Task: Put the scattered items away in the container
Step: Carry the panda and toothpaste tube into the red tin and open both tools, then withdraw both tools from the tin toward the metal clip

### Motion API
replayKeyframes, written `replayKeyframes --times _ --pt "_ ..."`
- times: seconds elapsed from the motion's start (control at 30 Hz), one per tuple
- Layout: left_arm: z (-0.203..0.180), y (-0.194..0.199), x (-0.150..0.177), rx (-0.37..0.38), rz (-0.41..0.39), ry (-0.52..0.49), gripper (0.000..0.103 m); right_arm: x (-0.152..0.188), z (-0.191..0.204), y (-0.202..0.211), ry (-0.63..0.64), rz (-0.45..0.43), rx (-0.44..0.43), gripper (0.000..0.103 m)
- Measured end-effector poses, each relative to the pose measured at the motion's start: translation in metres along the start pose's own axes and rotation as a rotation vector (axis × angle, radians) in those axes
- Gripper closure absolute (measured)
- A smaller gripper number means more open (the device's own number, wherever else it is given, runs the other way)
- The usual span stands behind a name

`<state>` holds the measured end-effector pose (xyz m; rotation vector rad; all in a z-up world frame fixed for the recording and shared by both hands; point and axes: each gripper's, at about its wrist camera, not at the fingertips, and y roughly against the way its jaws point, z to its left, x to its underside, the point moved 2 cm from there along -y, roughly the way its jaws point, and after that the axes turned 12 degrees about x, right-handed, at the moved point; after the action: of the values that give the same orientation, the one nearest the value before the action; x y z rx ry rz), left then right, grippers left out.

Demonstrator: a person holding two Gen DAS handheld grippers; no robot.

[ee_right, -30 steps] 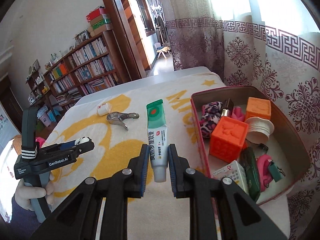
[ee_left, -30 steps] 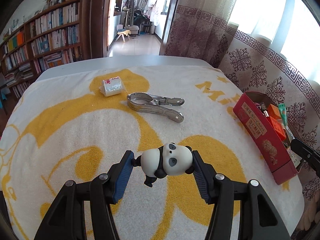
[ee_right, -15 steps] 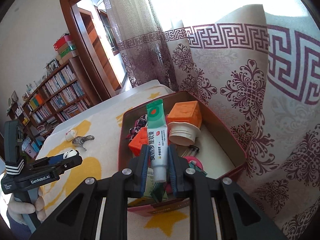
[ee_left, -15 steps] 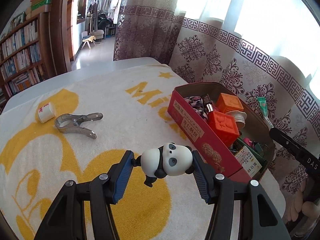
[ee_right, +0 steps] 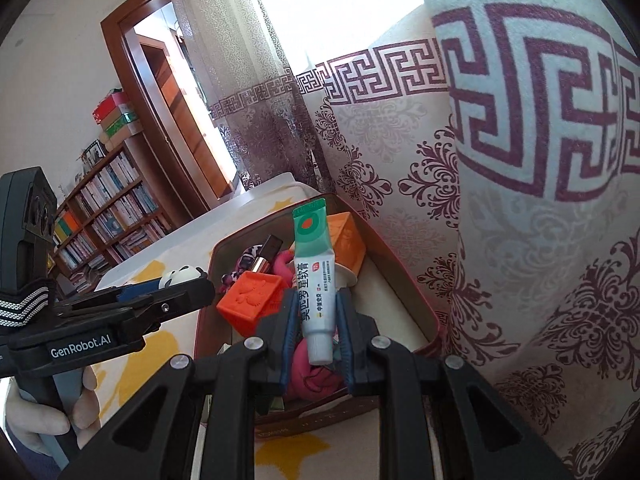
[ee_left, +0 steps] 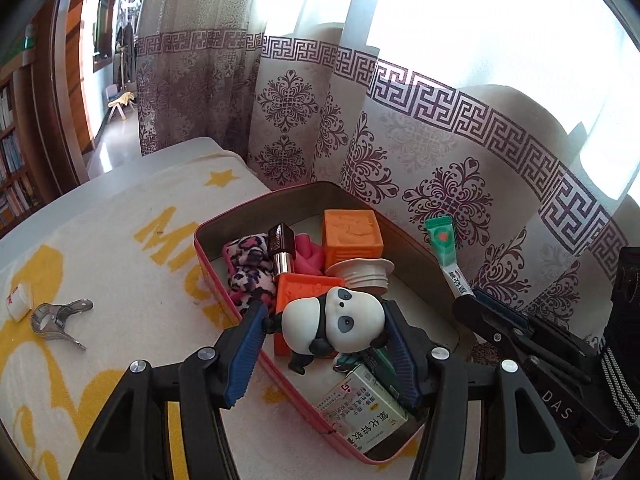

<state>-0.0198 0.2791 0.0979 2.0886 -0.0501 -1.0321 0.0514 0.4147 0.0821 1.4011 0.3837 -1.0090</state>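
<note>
A red box on the towel holds several items. Just above its near end hangs a black-and-white panda figure, tilted head-down between the blue pads of my left gripper. The jaws are opening, but both pads still touch the panda. My right gripper is shut on a green-and-white ointment tube, which stands upright over the box. In the left wrist view the tube and right gripper sit over the box's right wall. The panda also shows at the left of the right wrist view.
The box holds two orange blocks, a leopard-print cloth, a white lid and a medicine carton. A metal clip and a small white bottle lie on the yellow-patterned towel. A curtain hangs close behind the box.
Both grippers swung from over the towel to over the red box, each still carrying its item. The panda has tipped in the left jaws, which stand slightly wider.
</note>
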Motion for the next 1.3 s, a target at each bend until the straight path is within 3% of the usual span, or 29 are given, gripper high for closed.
replayKeyframes --times 0.07,0.13,0.57,0.67,0.83,1.03,1.3 --pt "-0.001 -0.001 -0.002 0.005 -0.01 0.009 0.027 0.0 0.0 -0.002 0.007 0.007 -0.002 0.081" --pt "0.002 0.001 -0.003 0.001 -0.025 0.022 0.022 0.001 -0.001 -0.003 0.001 0.009 -0.006 0.081" --pt "0.058 0.028 0.017 -0.063 -0.048 0.157 0.022 0.006 0.002 -0.006 -0.029 0.037 -0.009 0.079" --pt "0.068 0.034 0.023 -0.07 -0.053 0.177 0.022 0.006 0.009 -0.004 -0.024 0.036 -0.013 0.071" --pt "0.083 0.047 0.035 -0.083 -0.061 0.21 0.022 0.008 0.027 0.0 -0.003 0.022 -0.027 0.047" --pt "0.106 0.063 0.049 -0.105 -0.07 0.255 0.022 0.011 0.059 0.003 0.046 0.012 -0.059 0.026" --pt "0.156 0.099 0.075 -0.175 -0.099 0.343 0.022 0.024 0.117 -0.008 0.15 0.057 -0.139 0.023"
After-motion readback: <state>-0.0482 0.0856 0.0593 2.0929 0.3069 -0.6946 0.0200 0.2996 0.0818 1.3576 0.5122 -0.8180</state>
